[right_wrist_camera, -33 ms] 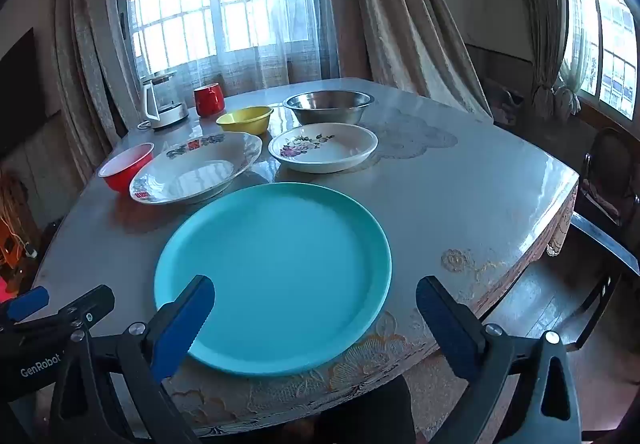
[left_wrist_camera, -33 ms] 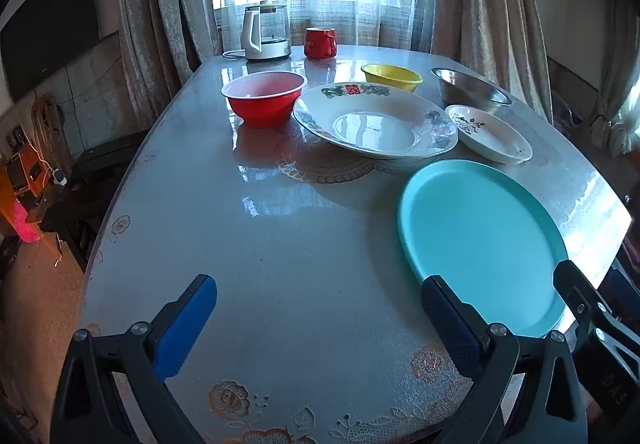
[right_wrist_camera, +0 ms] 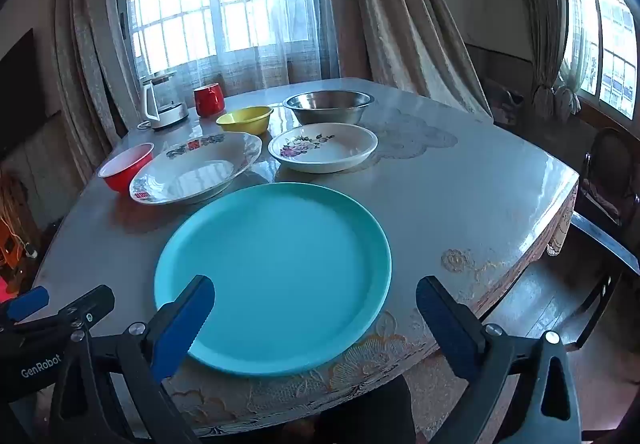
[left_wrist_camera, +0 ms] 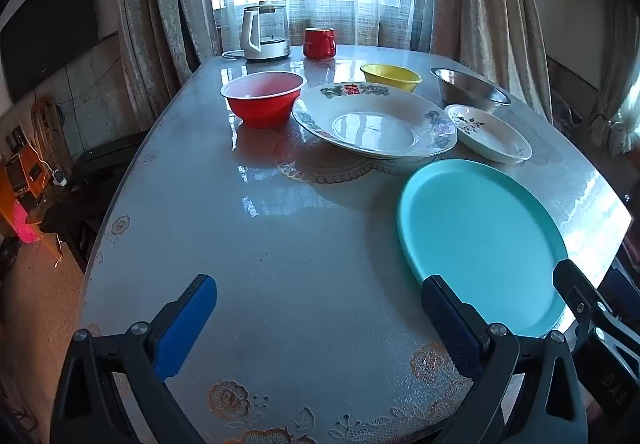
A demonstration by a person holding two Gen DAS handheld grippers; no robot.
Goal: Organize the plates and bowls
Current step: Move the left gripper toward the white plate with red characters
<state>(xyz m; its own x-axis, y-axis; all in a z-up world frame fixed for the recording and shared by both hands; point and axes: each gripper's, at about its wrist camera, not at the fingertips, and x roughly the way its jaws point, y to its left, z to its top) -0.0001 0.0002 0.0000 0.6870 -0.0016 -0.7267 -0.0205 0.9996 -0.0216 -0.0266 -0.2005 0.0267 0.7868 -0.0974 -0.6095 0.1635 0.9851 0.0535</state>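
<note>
A large teal plate (left_wrist_camera: 480,240) (right_wrist_camera: 276,272) lies at the table's near edge. Behind it stand a big floral white plate (left_wrist_camera: 372,124) (right_wrist_camera: 192,172), a small floral dish (left_wrist_camera: 488,132) (right_wrist_camera: 324,146), a red bowl (left_wrist_camera: 262,98) (right_wrist_camera: 126,166), a yellow bowl (left_wrist_camera: 391,76) (right_wrist_camera: 245,119) and a steel bowl (left_wrist_camera: 468,90) (right_wrist_camera: 328,106). My left gripper (left_wrist_camera: 318,318) is open and empty over bare table left of the teal plate. My right gripper (right_wrist_camera: 314,318) is open and empty above the teal plate's near rim.
A glass kettle (left_wrist_camera: 266,30) (right_wrist_camera: 162,104) and a red mug (left_wrist_camera: 319,42) (right_wrist_camera: 209,99) stand at the far edge by the curtained window. A chair (right_wrist_camera: 600,244) stands off the table's right side. The table (left_wrist_camera: 280,244) has a glossy floral cover.
</note>
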